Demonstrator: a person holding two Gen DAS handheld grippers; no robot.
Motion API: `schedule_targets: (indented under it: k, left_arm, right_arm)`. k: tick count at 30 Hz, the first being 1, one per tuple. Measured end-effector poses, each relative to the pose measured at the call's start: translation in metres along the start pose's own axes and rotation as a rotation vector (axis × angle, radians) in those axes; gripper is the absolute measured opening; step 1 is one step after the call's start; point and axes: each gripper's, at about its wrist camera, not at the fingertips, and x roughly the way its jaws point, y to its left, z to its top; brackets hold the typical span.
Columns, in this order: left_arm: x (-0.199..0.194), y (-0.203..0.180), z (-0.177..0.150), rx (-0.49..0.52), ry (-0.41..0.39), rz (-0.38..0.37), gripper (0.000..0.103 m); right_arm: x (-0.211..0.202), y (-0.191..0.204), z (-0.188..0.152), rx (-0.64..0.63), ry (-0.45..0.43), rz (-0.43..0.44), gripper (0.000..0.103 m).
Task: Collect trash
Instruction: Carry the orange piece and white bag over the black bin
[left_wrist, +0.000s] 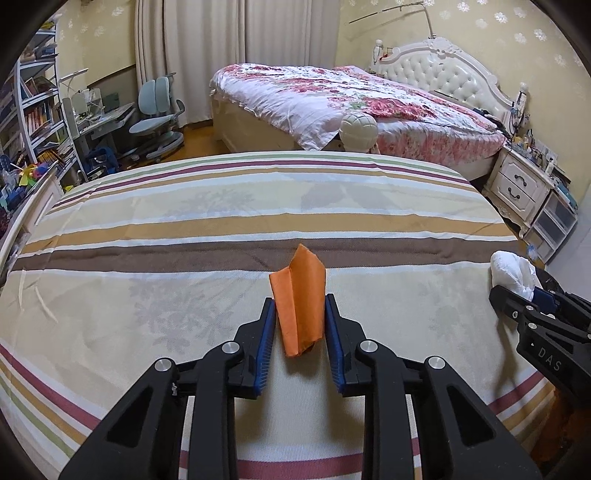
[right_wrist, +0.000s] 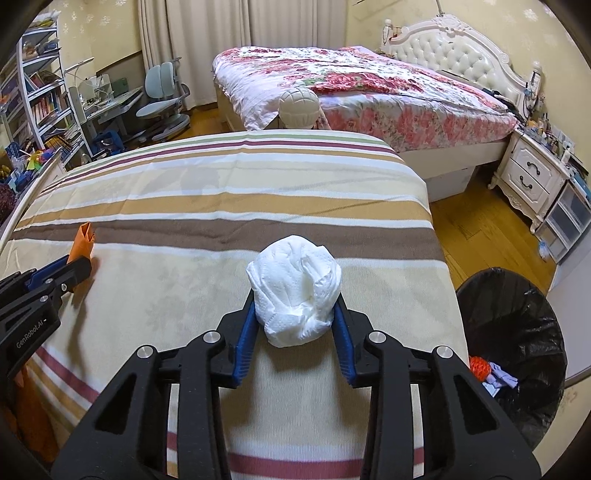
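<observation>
Bedroom; work surface is a striped bedspread (left_wrist: 221, 229). Left gripper (left_wrist: 300, 306) is clamped near its tightest on a folded orange paper (left_wrist: 301, 295), pads pressing both sides. Right gripper (right_wrist: 295, 306) is closed partway around a white tissue wad (right_wrist: 295, 291), pads bearing on its flanks. Black-lined bin (right_wrist: 517, 332) stands beside the bed, right of the wad. Judgement: lift both clear of the cloth before swinging to the bin; keep grip firm, since the wad compresses.

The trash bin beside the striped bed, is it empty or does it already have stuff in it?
Not empty: the black-lined trash bin already holds an orange scrap and a pale bluish scrap.
</observation>
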Motion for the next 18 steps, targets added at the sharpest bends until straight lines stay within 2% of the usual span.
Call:
schedule_targets:
  k: [18]
  left_arm:
    - [-0.039,-0.014,-0.035,0.026,-0.045,-0.017,0.027]
  right_arm:
    - [-0.047,-0.014,-0.048,0.02,-0.03,0.005,0.036]
